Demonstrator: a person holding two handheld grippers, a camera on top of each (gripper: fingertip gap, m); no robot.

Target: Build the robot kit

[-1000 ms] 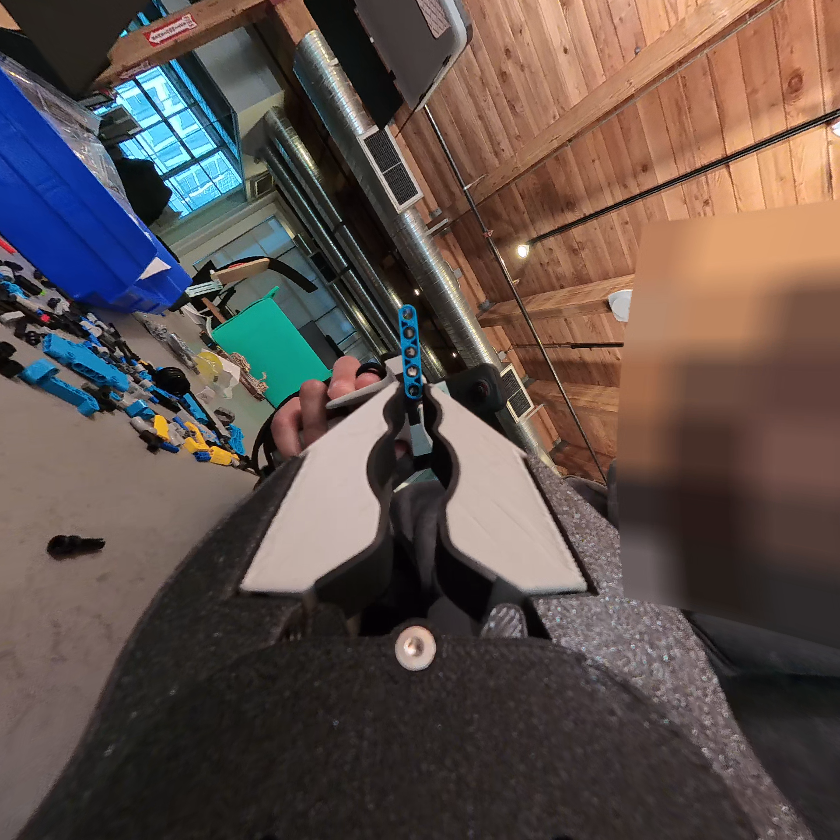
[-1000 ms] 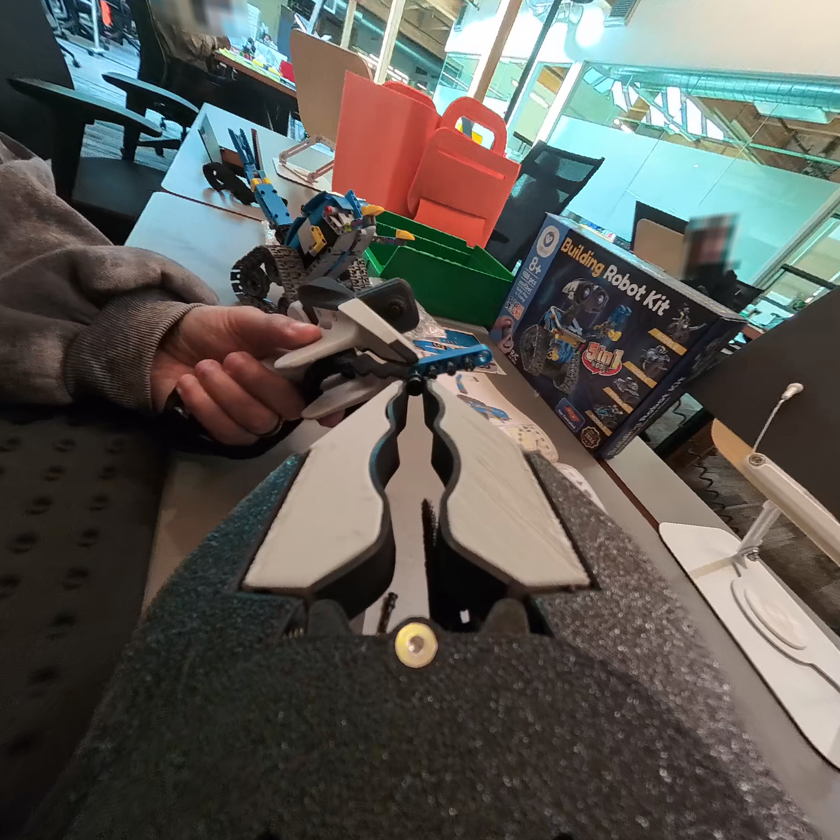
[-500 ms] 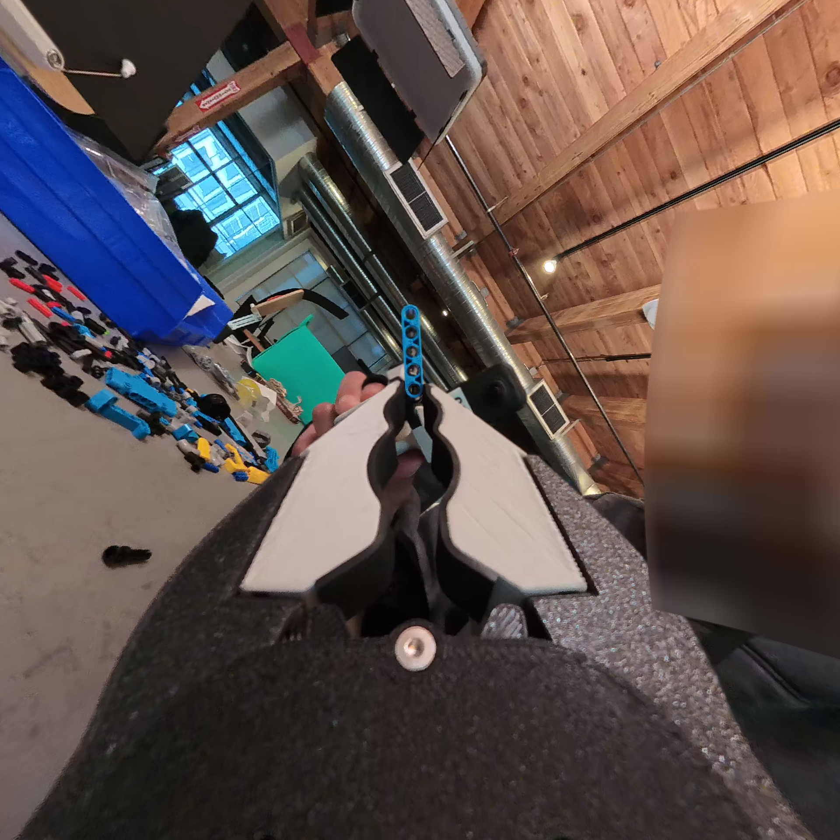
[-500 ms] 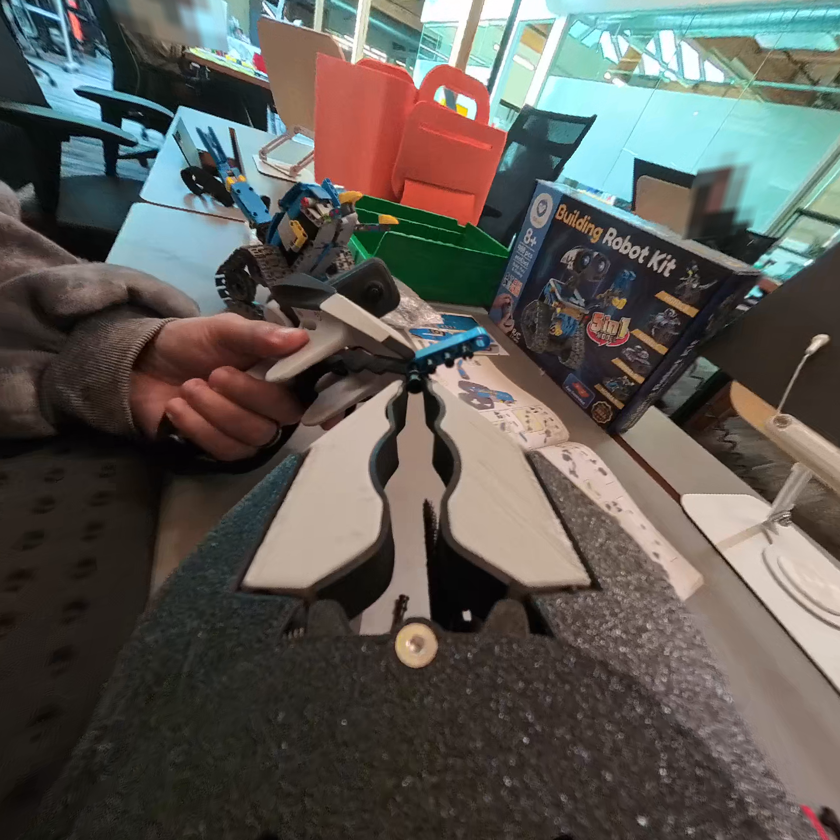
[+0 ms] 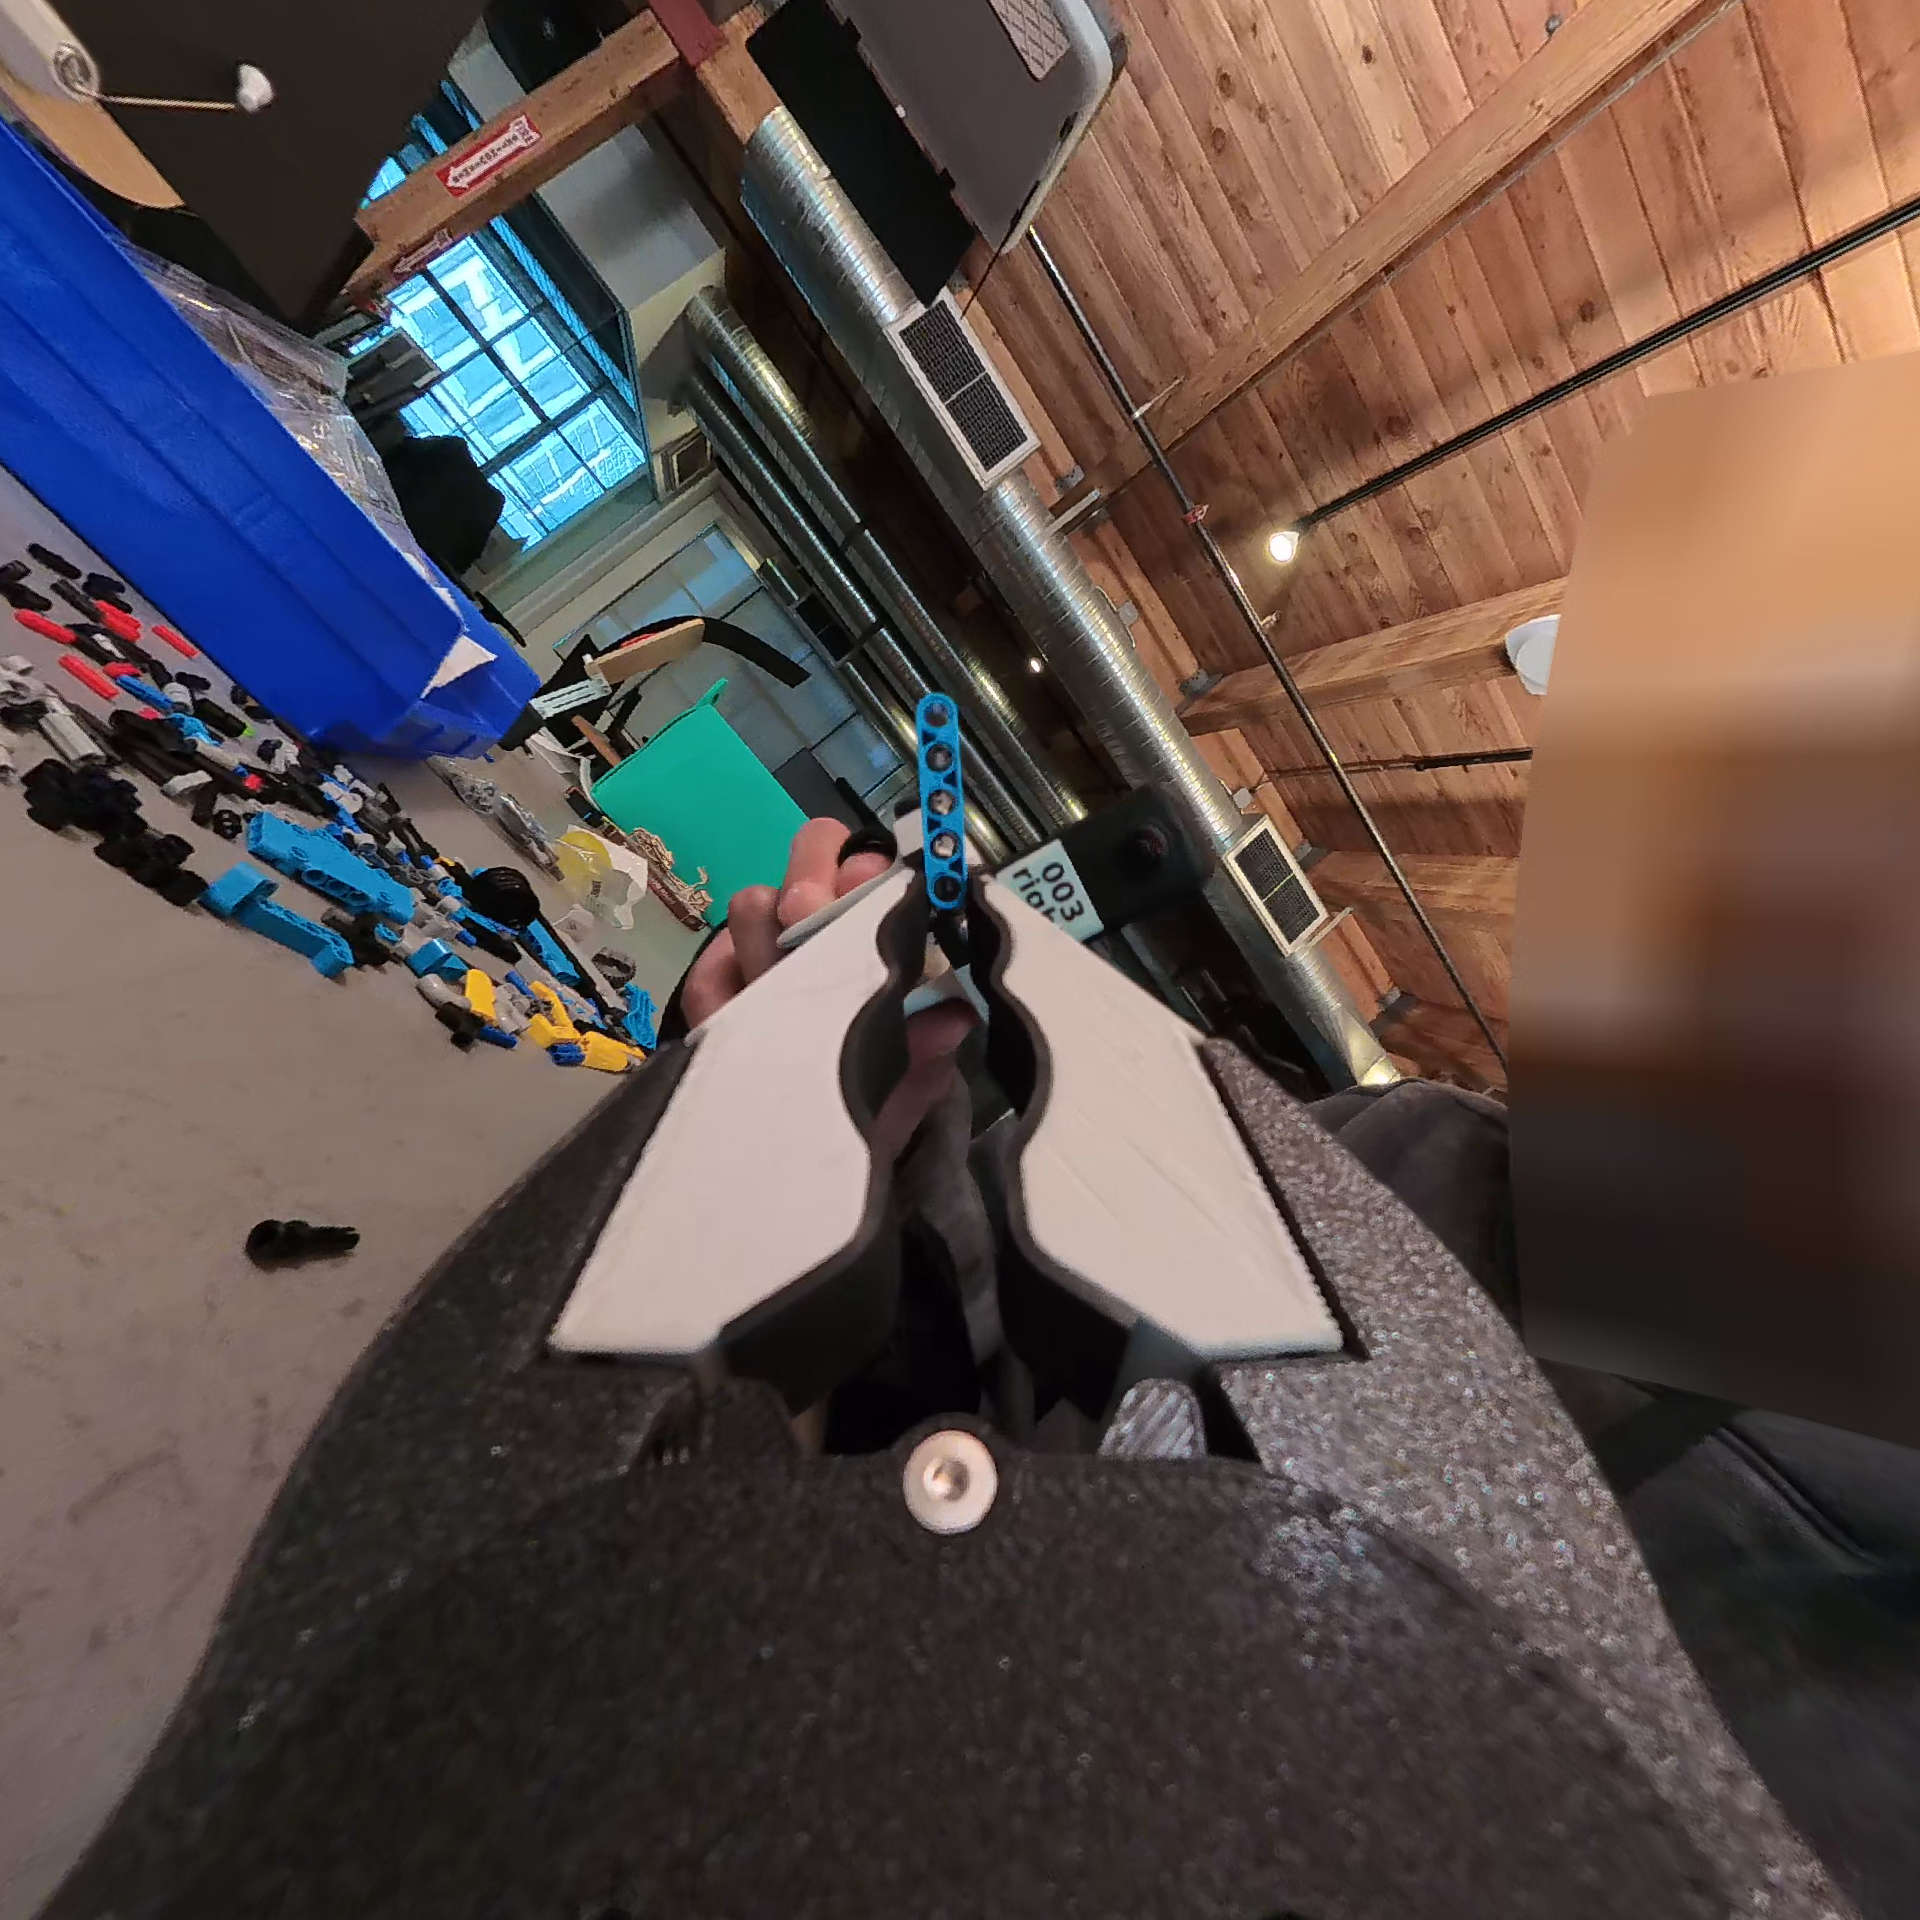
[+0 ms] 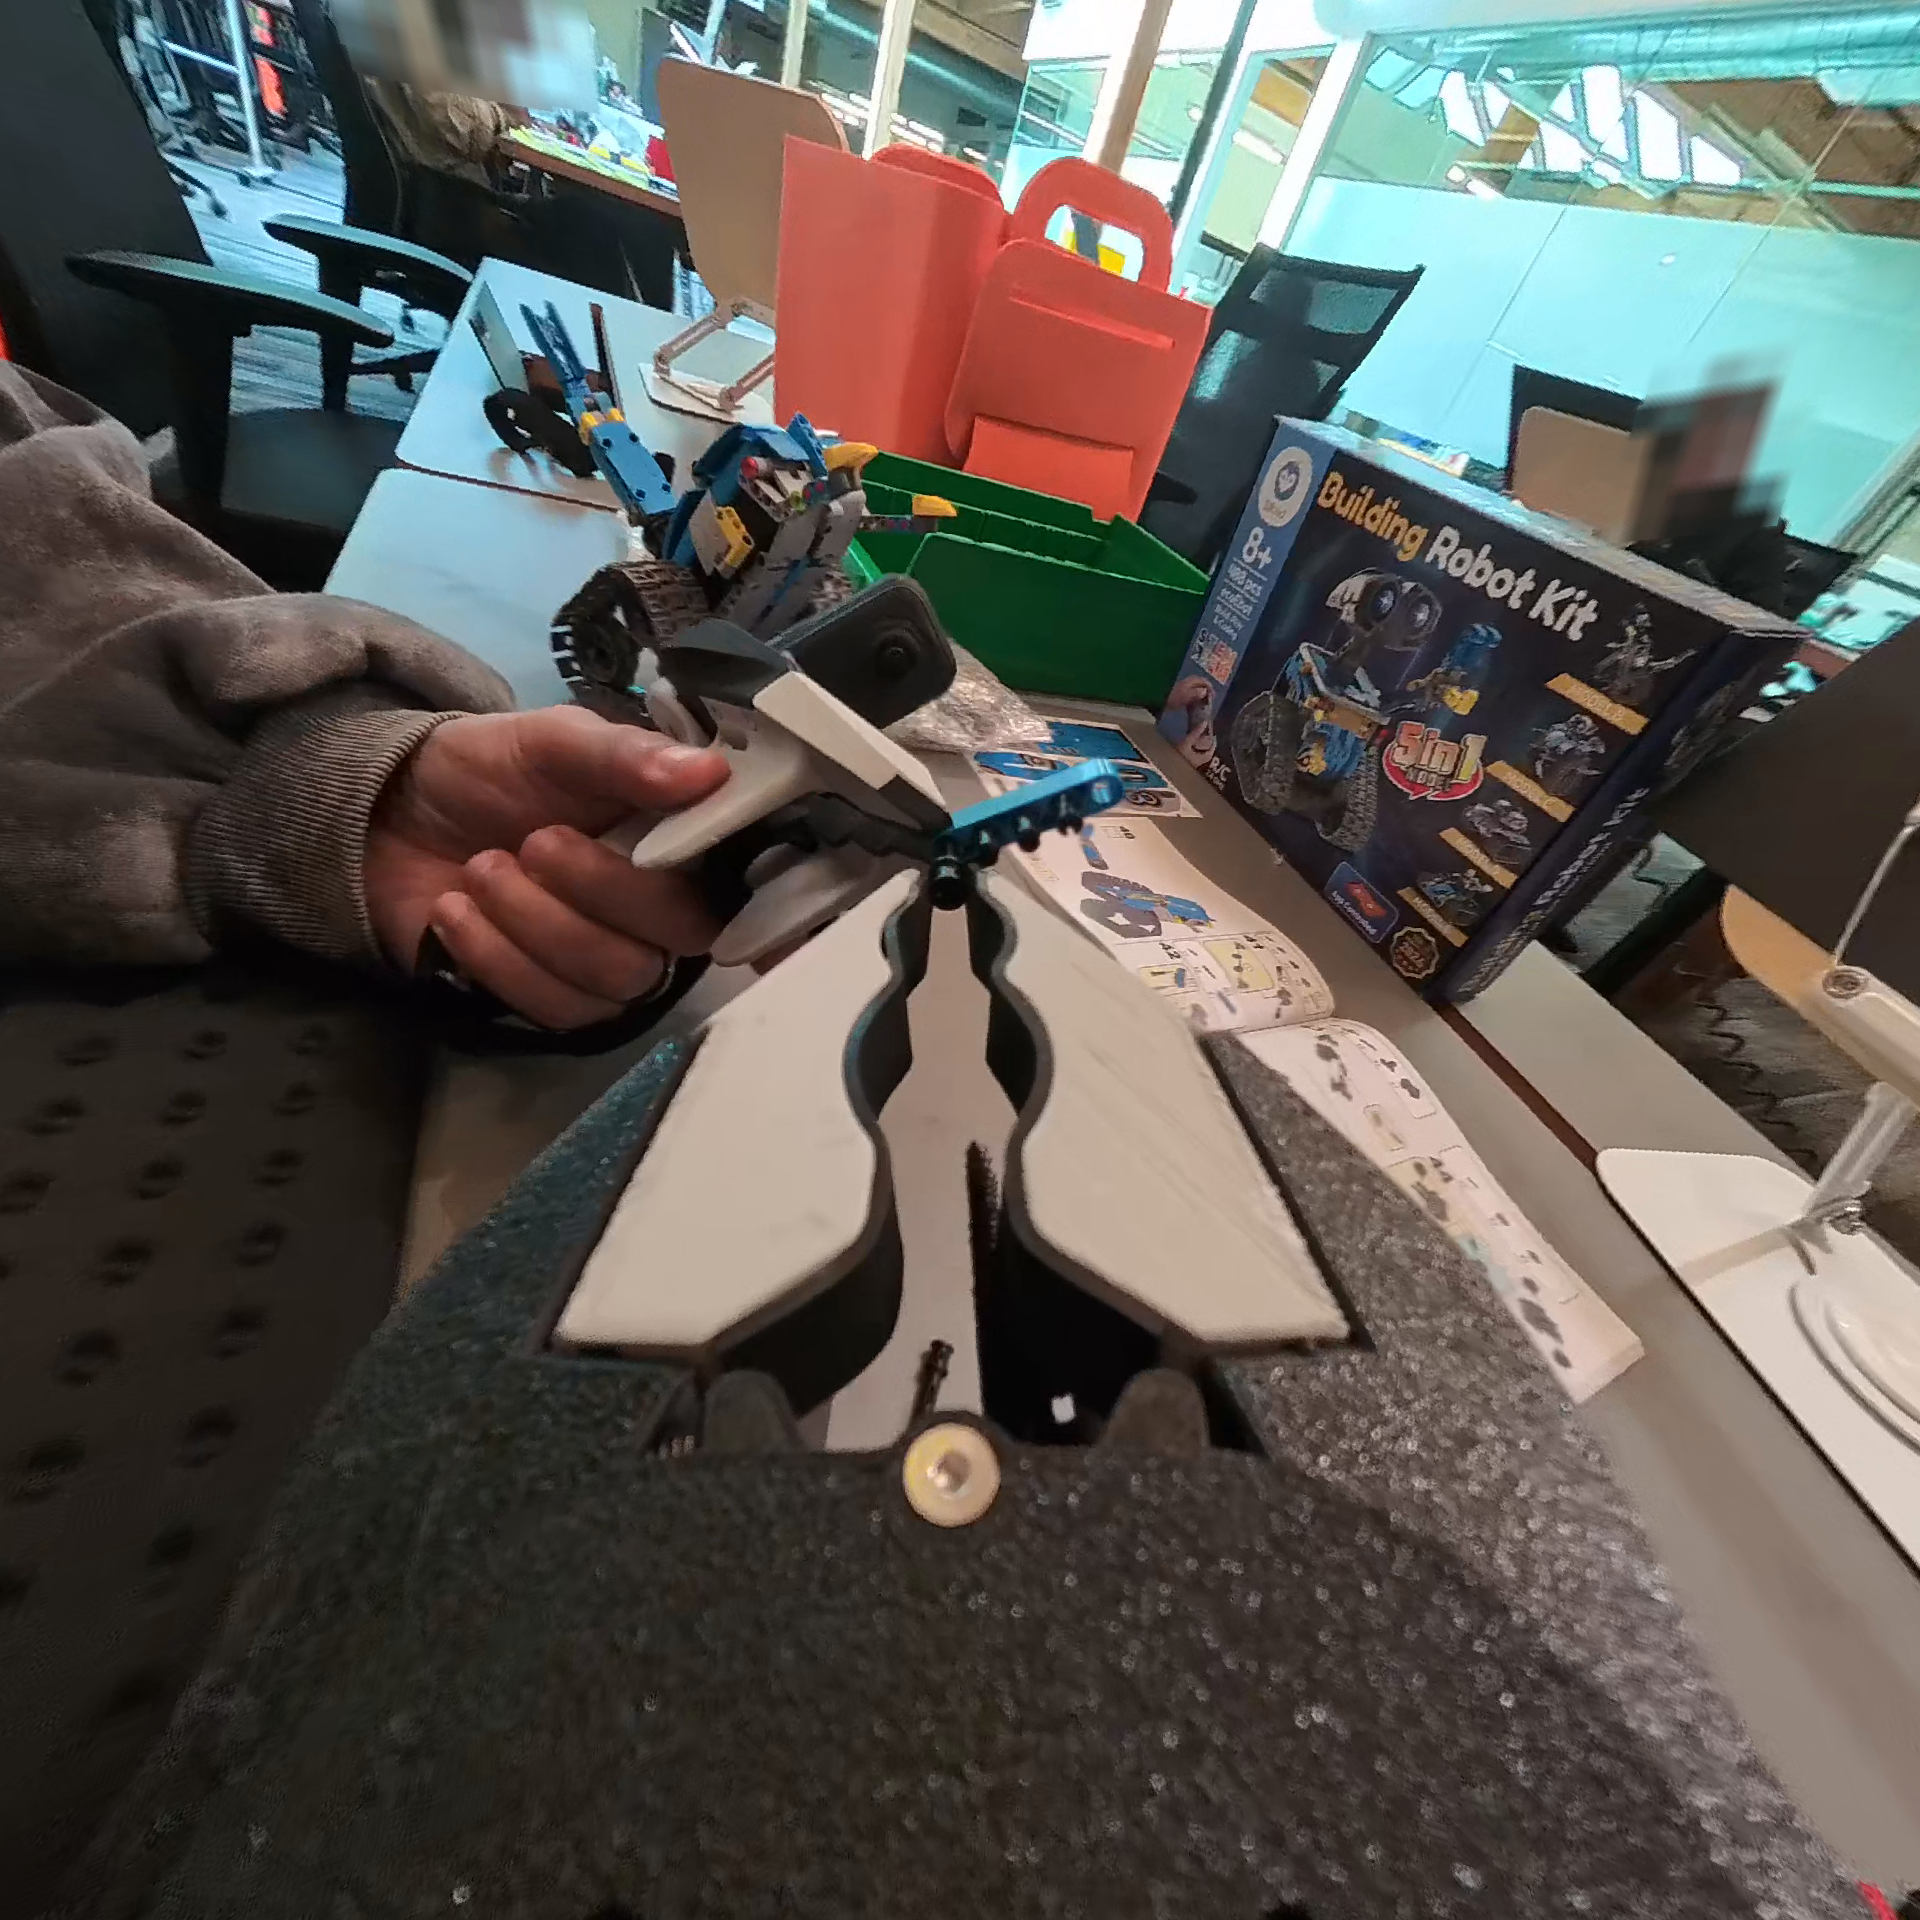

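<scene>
My left gripper [image 5: 941,920] is shut on the lower end of a thin blue beam with holes [image 5: 940,800], held upright in the air. In the right wrist view the same beam [image 6: 1039,805] sticks out to the right from the left gripper [image 6: 831,790], which a hand [image 6: 540,842] holds. My right gripper [image 6: 945,888] is shut on a small black pin [image 6: 945,871]. The pin touches the underside of the beam near its gripped end. The right gripper [image 5: 1049,894] shows just behind the beam in the left wrist view.
Several loose blue, black, red and yellow parts [image 5: 312,862] and a lone black pin [image 5: 301,1238] lie on the grey table by a blue bin [image 5: 187,457]. A built tracked robot [image 6: 717,561], green tray [image 6: 1039,592], orange bag [image 6: 987,343], kit box [image 6: 1455,707], booklet [image 6: 1195,914] and white stand base [image 6: 1766,1278] lie ahead. The tips of both grippers are at nearly the same place.
Both grippers have stayed shut and close together. The views have shifted a little; the pin now sits against the beam's underside, closer than before.
</scene>
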